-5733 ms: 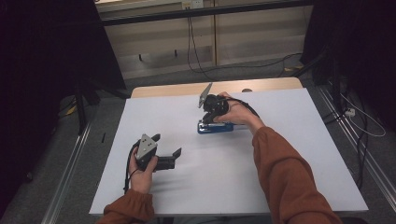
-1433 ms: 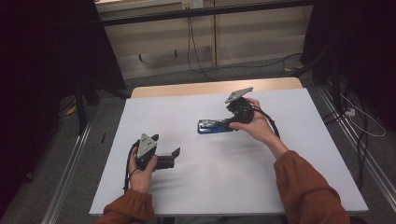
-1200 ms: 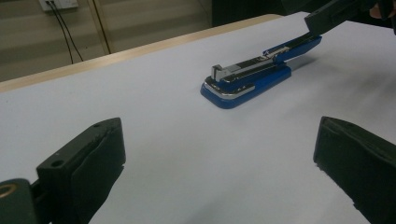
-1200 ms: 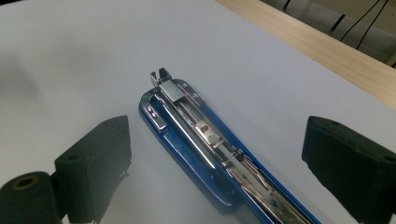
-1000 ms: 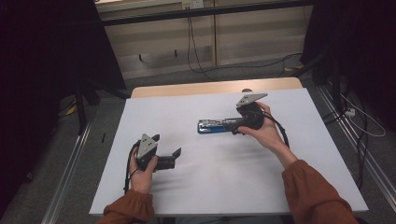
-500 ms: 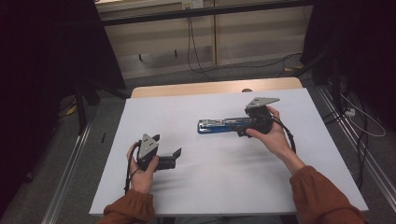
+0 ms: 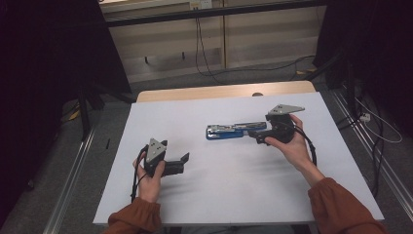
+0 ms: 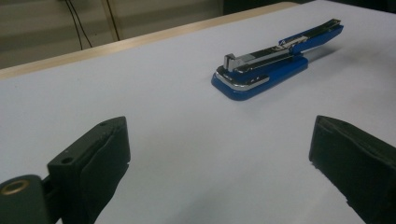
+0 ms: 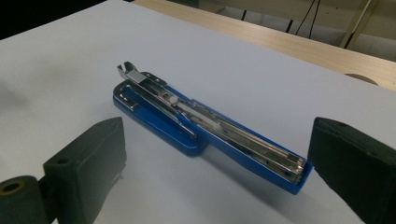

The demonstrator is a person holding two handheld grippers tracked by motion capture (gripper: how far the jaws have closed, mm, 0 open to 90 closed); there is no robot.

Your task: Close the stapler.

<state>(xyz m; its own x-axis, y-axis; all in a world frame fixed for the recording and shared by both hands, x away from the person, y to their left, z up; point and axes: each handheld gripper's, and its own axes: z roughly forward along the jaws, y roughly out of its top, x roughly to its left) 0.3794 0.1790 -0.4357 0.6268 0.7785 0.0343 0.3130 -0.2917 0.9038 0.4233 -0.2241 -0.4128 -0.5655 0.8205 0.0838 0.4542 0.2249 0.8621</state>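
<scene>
A blue stapler [image 7: 233, 130] lies on the white table [image 7: 219, 190] right of centre, folded open into one long flat strip with its metal magazine facing up. My right gripper [image 7: 258, 134] is at the stapler's right end, open. In the right gripper view the stapler [image 9: 205, 126] runs between the wide-apart jaws of the right gripper [image 9: 217, 140], its near end close to the right jaw and not clamped. My left gripper [image 7: 183, 164] rests open at the table's front left, pointing right. The left gripper view shows the stapler [image 8: 266, 65] well beyond the left gripper [image 8: 219, 140].
A wooden strip [image 7: 219, 91] runs along the table's far edge. Cables [image 7: 199, 44] trail over the floor behind it. Metal rails [image 7: 73, 180] flank the table on both sides. Bare white surface surrounds the stapler.
The right gripper has drawn back to the right and opened. The stapler's top arm has swung out flat, making it longer. The left gripper has hardly moved.
</scene>
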